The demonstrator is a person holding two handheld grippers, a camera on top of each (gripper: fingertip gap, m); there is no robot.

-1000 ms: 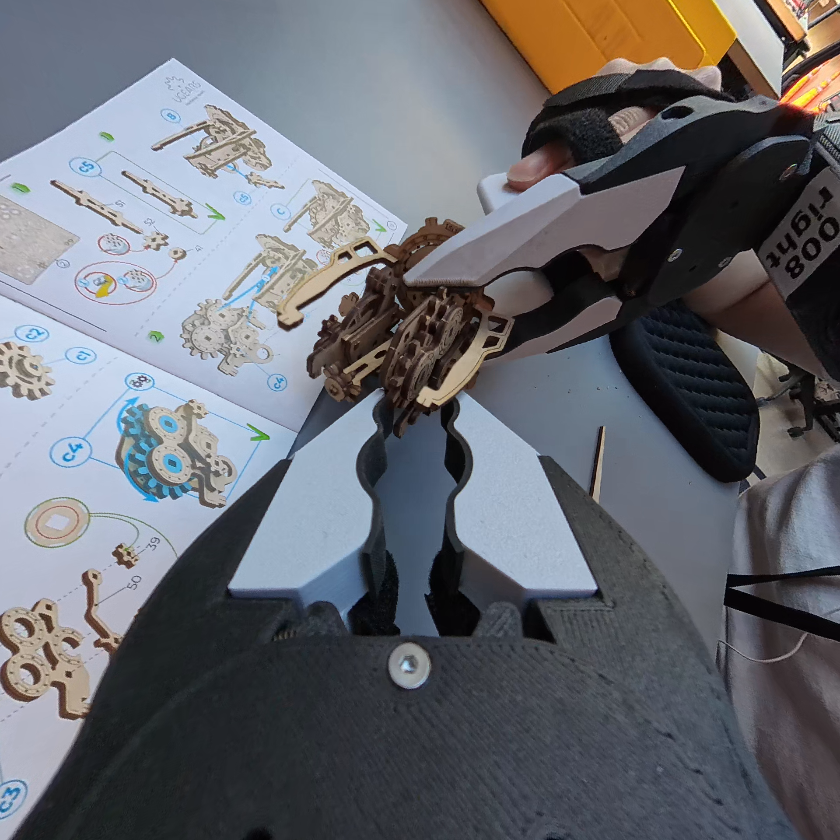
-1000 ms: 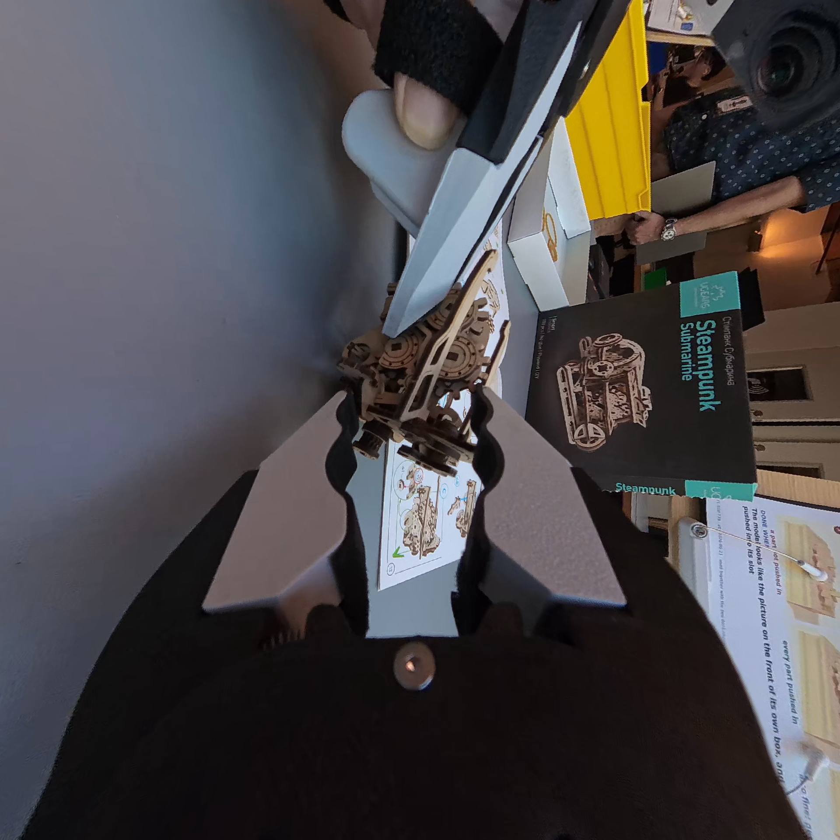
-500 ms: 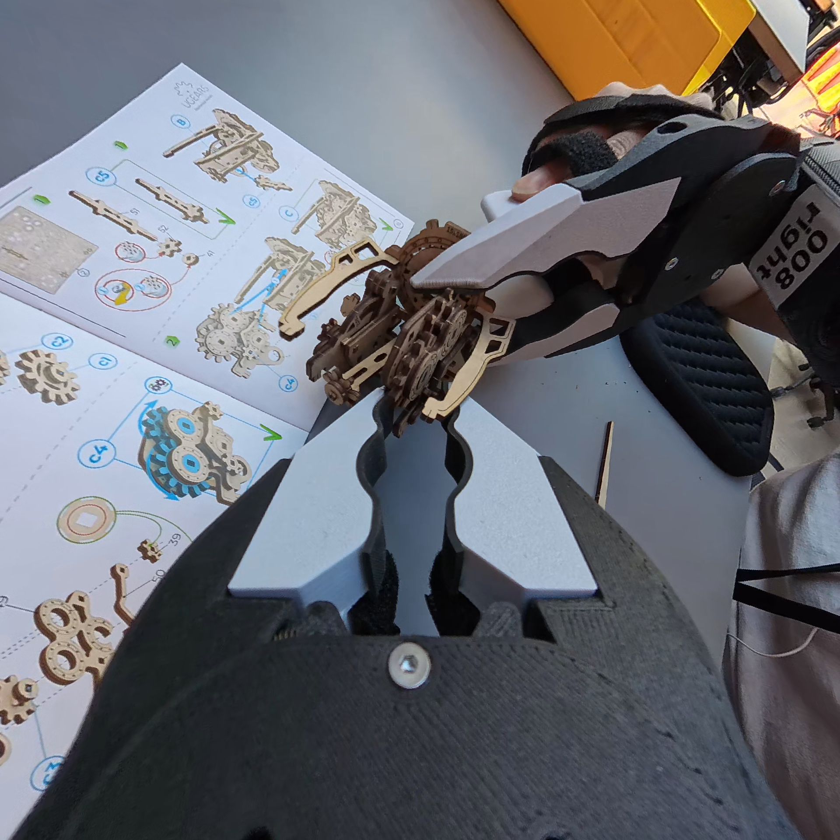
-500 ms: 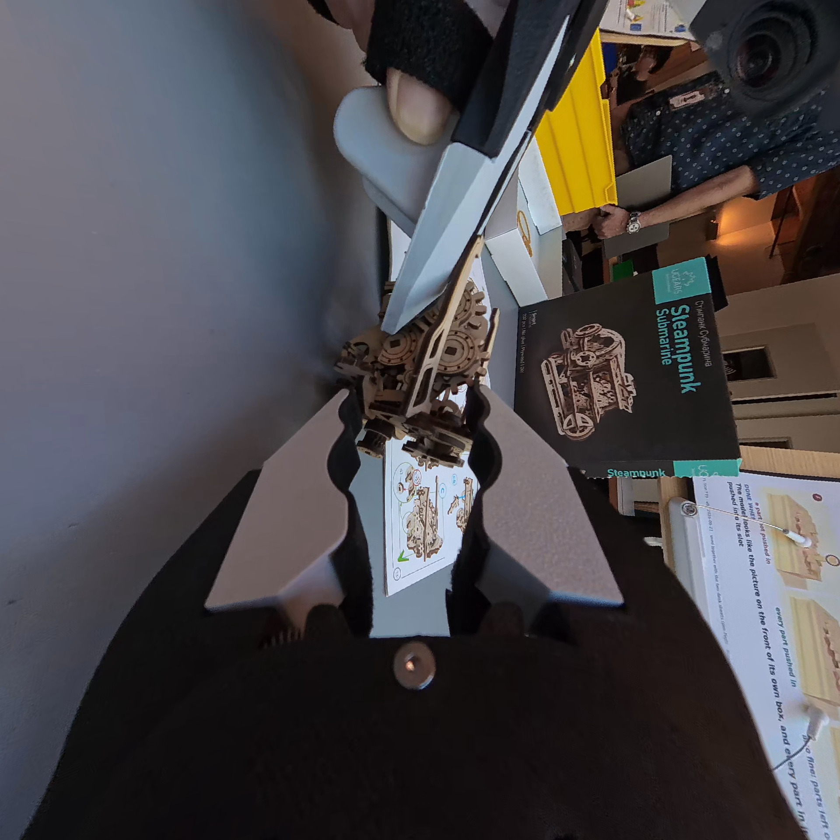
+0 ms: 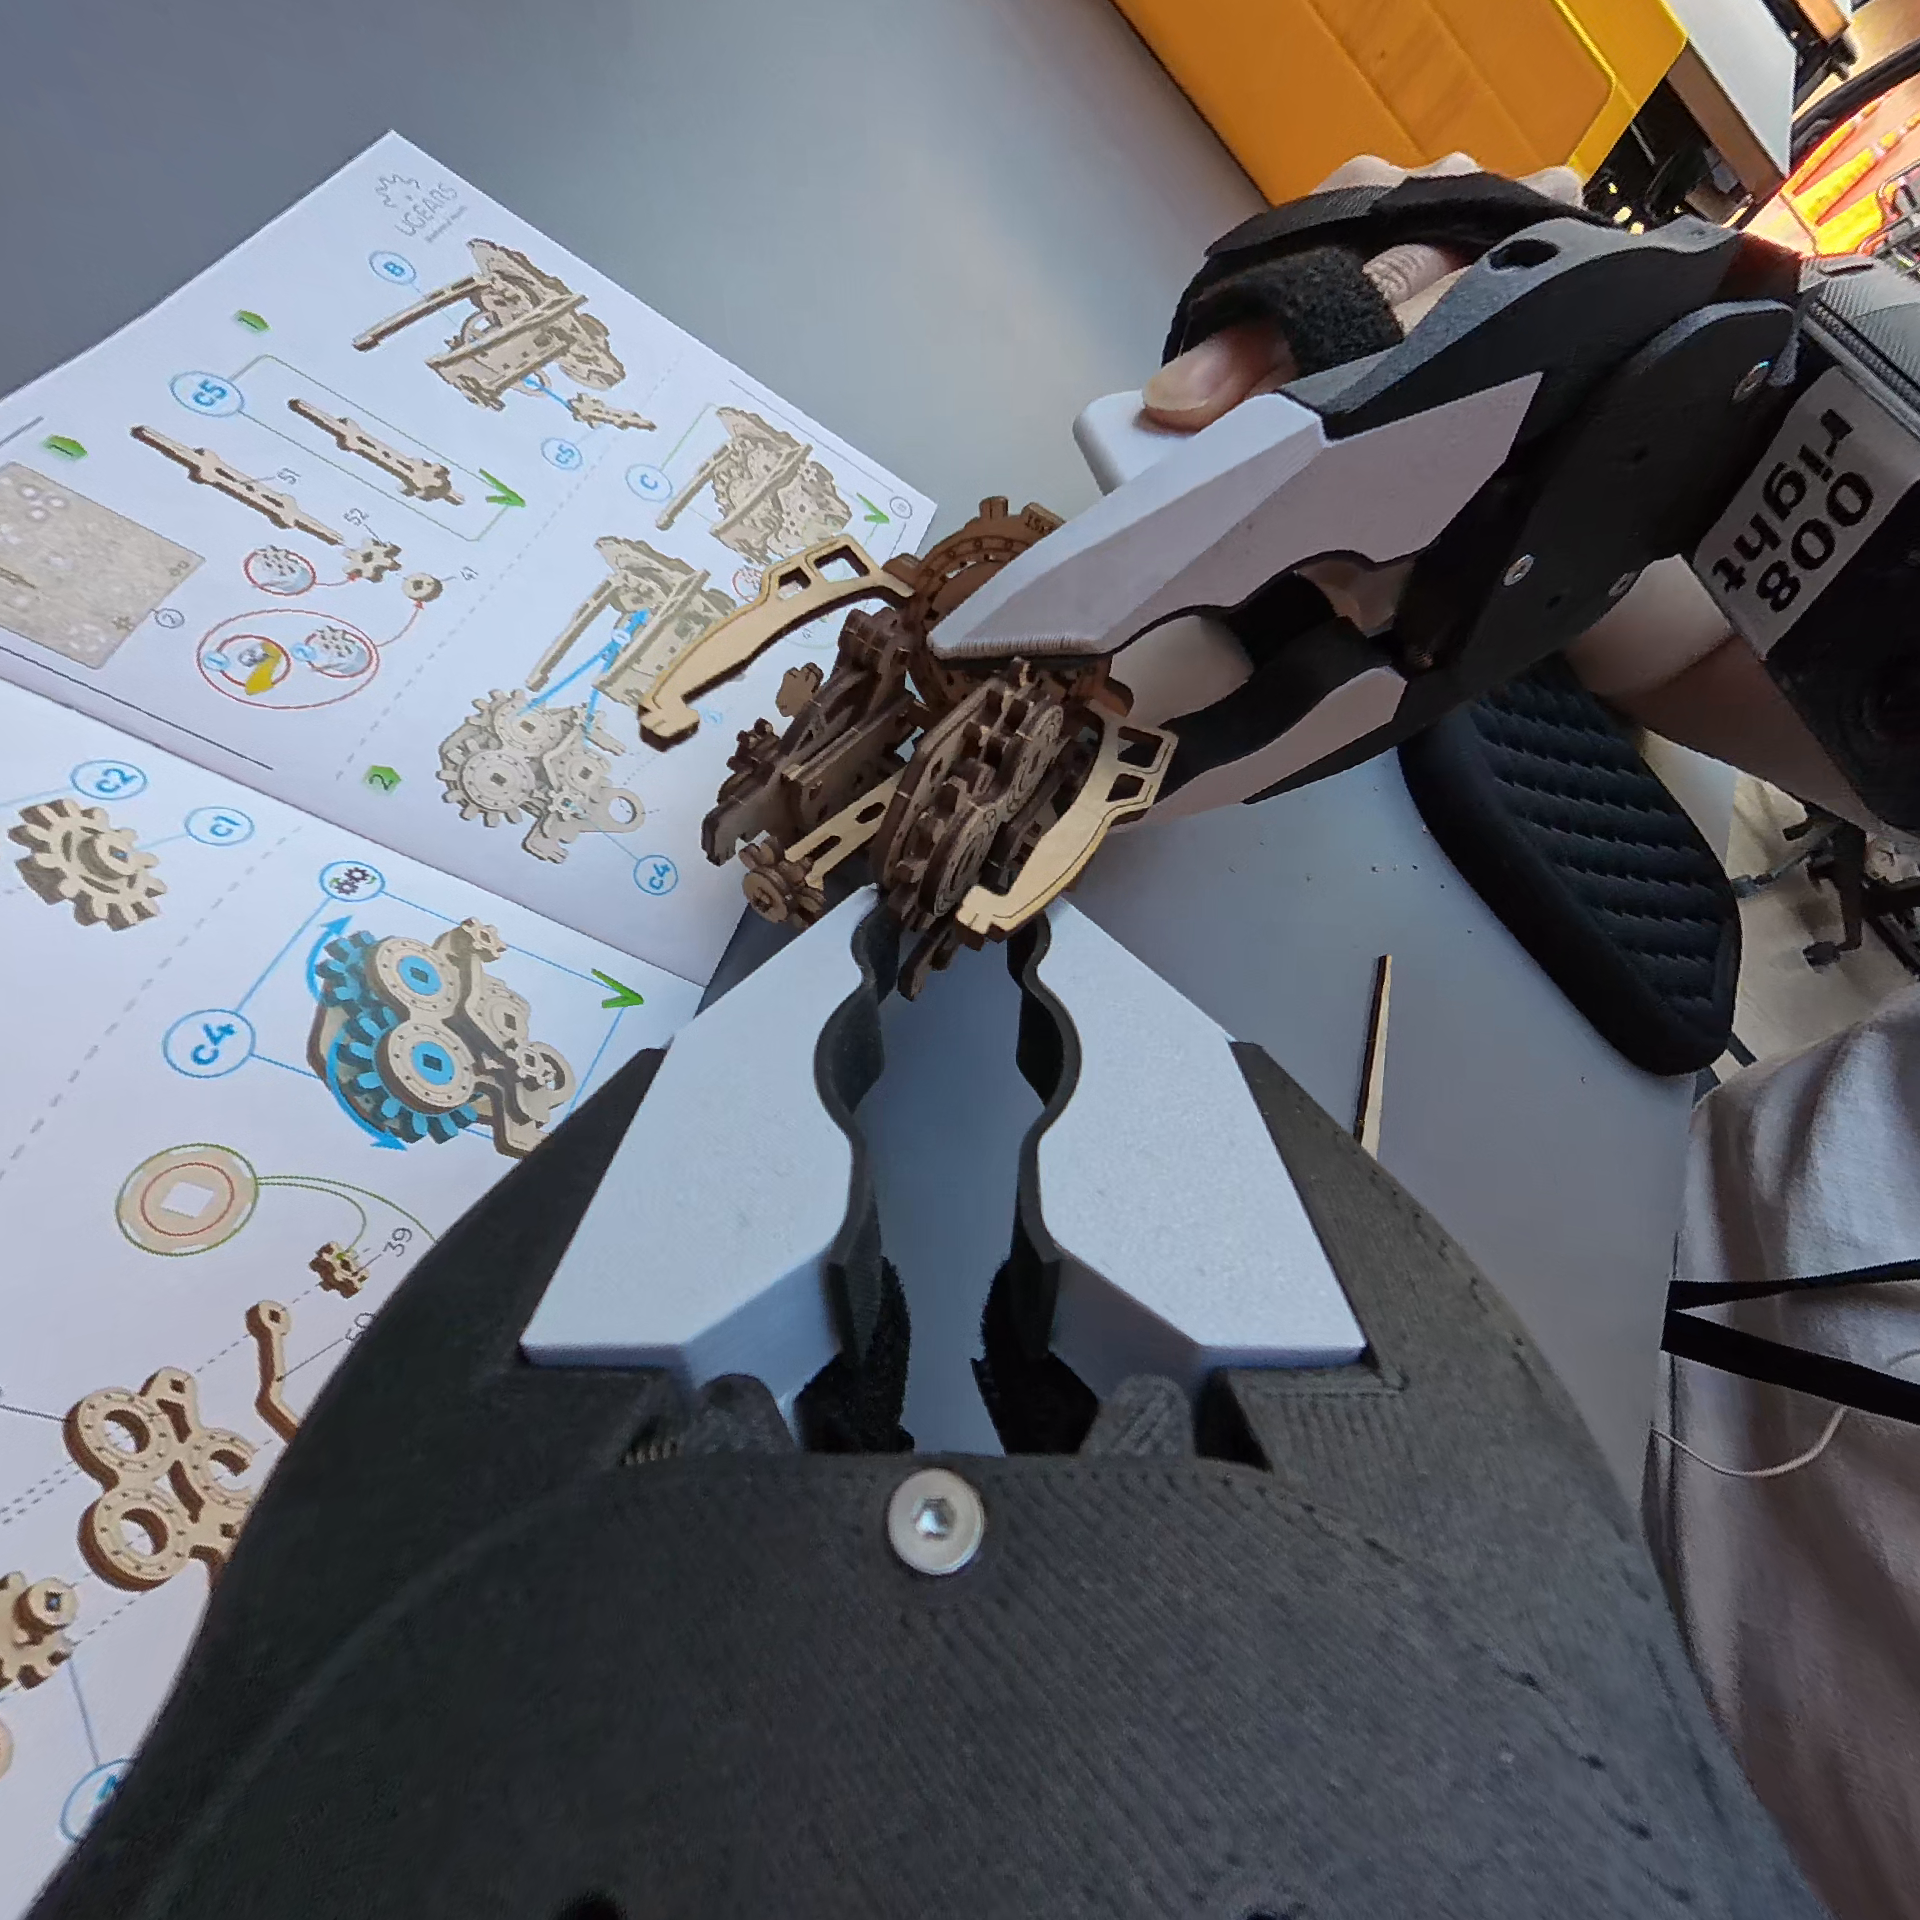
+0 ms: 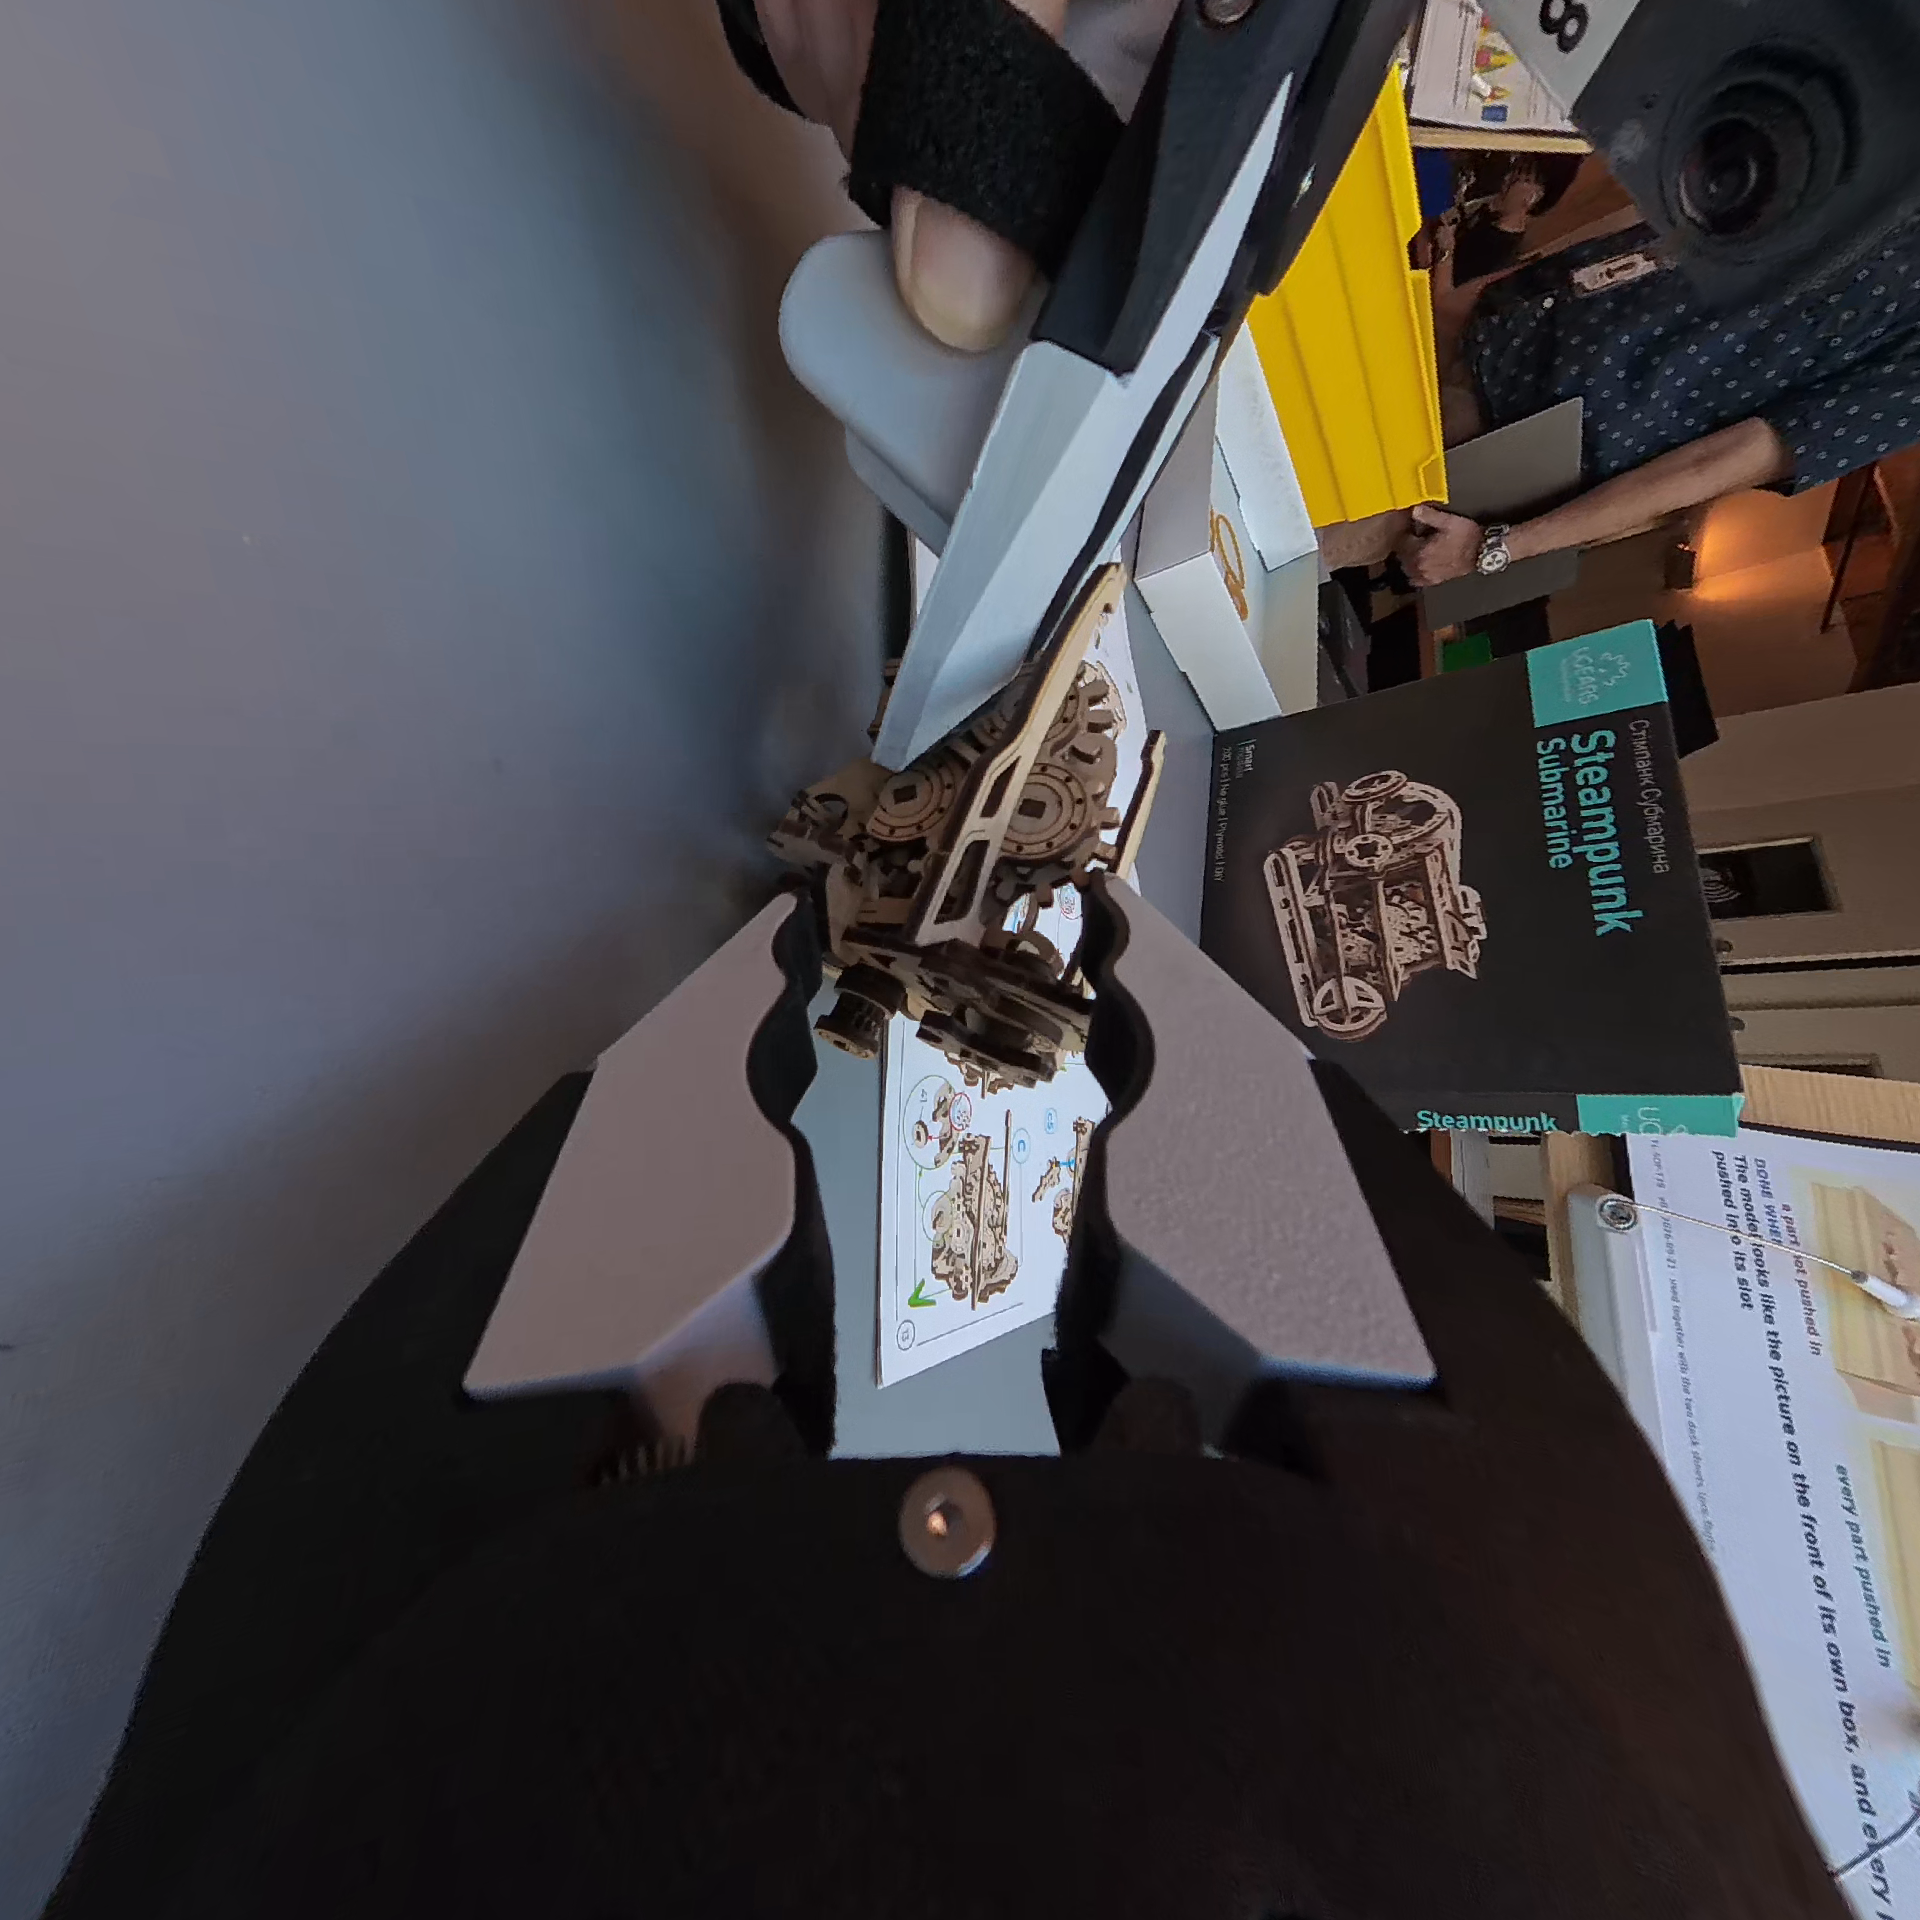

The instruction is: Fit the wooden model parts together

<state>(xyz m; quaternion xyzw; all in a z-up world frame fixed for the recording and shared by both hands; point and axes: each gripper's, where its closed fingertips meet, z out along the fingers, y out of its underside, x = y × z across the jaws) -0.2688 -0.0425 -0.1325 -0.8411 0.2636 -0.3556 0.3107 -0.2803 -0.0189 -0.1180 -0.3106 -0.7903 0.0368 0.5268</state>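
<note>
A grey worktop (image 5: 831, 156) carries an open instruction booklet (image 5: 312, 644) at the left. Right of it, held above the worktop, the wooden model (image 5: 914, 769) sits pinched at its lower gears between the left gripper (image 5: 948, 935) fingers and clamped from above by the right gripper (image 5: 1049, 717). Best to steady one grip and press the pale curved piece (image 5: 769, 623) squarely, not twisting.

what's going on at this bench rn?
A person is working with a handheld gripper in each hand, both closed on one half-built wooden gear model held above the grey table. The left gripper pinches its lower edge; the right gripper clamps it from the other side. The instruction sheets lie open underneath, and a thin loose wooden stick lies on the table nearby.
</note>
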